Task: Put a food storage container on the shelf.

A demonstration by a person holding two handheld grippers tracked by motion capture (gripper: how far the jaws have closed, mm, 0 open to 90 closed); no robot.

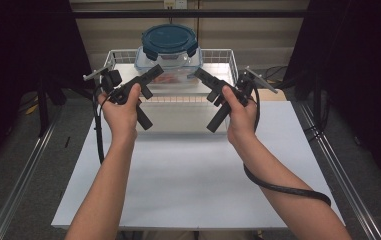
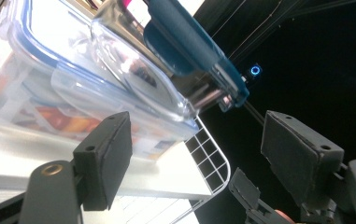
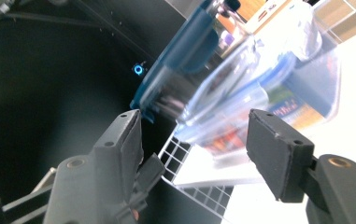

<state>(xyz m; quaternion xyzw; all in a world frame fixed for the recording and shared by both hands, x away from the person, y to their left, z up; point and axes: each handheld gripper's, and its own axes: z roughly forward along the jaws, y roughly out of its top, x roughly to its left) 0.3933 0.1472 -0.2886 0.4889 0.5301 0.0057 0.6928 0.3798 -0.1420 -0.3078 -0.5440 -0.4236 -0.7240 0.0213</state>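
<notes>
Both hands are up and closing in on the stack at the far end of the white bench (image 1: pixel 188 180): a round clear glass container with a dark teal clip-on lid (image 1: pixel 169 47) sits on top of a rectangular clear plastic box with a blue-edged lid (image 1: pixel 178 70), inside a white wire basket (image 1: pixel 223 55). This looks like the approach step, nothing gripped yet. The left claw (image 1: pixel 154 72) stands wide, empty, just short of the stack's left side; the right claw (image 1: pixel 200 75) is equally wide and bare, just off the right side. In the left gripper view the round container (image 2: pixel 157 65) lies ahead, between the pads but beyond them. Next, I judge, both claws must ease forward and square up level before squeezing
</notes>
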